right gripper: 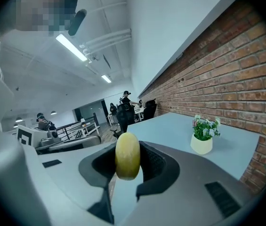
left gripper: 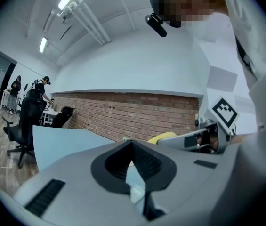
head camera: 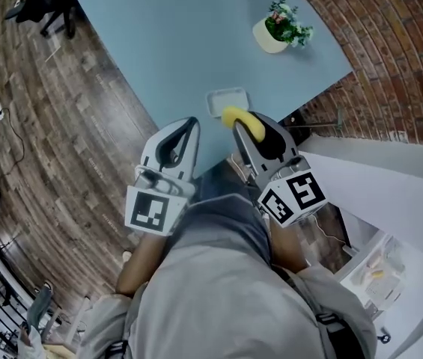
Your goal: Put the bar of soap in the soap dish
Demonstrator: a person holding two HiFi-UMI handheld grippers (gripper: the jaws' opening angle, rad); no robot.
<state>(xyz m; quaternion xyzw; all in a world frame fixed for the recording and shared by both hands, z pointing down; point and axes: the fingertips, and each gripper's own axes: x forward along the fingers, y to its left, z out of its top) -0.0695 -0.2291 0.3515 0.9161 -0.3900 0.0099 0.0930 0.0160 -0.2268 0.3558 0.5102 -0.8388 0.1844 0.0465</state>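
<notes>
Head view: near edge of soap dish (head camera: 226,99) hidden behind soap (head camera: 239,117) and right gripper (head camera: 242,126). Back end of soap tucked inside gripper. Top edge cuts off bench (head camera: 159,43). Left gripper view: soap (left gripper: 163,137) mostly behind left gripper (left gripper: 132,144). Far-off people (right gripper: 123,106) too small to tell.

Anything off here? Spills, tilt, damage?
Nothing stands out. The white rectangular soap dish sits flat on the pale blue table, the small cream flowerpot stands upright, and the yellow oval soap bar is clamped in the right gripper.
</notes>
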